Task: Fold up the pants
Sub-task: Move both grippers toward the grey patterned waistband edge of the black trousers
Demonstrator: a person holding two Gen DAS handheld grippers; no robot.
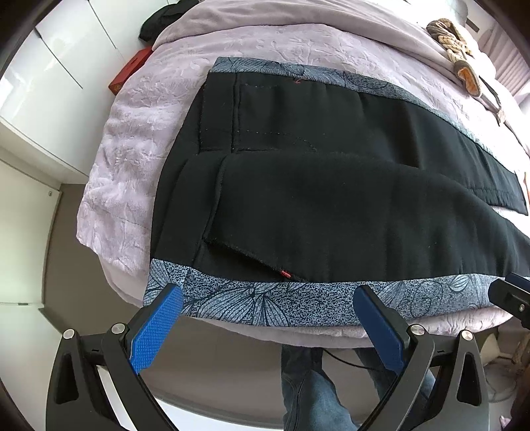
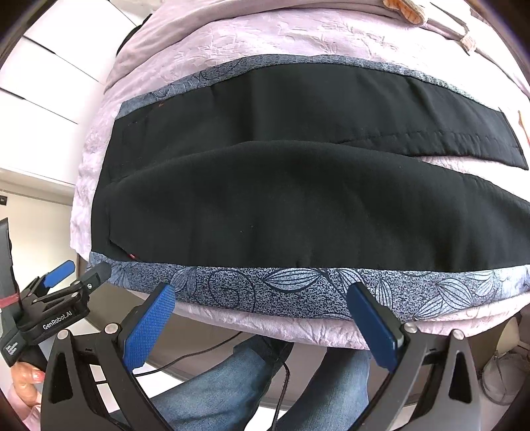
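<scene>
Black pants [image 1: 331, 212] with grey leaf-print side bands lie flat on a lilac bedspread [image 1: 132, 139], waist to the left, legs running right. They also fill the right wrist view [image 2: 298, 212]; the two legs part at the right. My left gripper [image 1: 268, 295] is open and empty, hovering just short of the near printed band [image 1: 265, 305] at the waist end. My right gripper [image 2: 261, 295] is open and empty over the near band [image 2: 298, 291] further along the leg. The left gripper shows at the left of the right wrist view [image 2: 79, 272].
The bed edge [image 1: 298, 335] is just below the grippers, with the person's jeans-clad legs [image 2: 215, 398] under it. A red box [image 1: 132, 69] and dark clothes [image 1: 165, 20] sit at the far left, patterned gloves [image 1: 457, 43] at the far right. White cabinets [image 1: 49, 83] stand left.
</scene>
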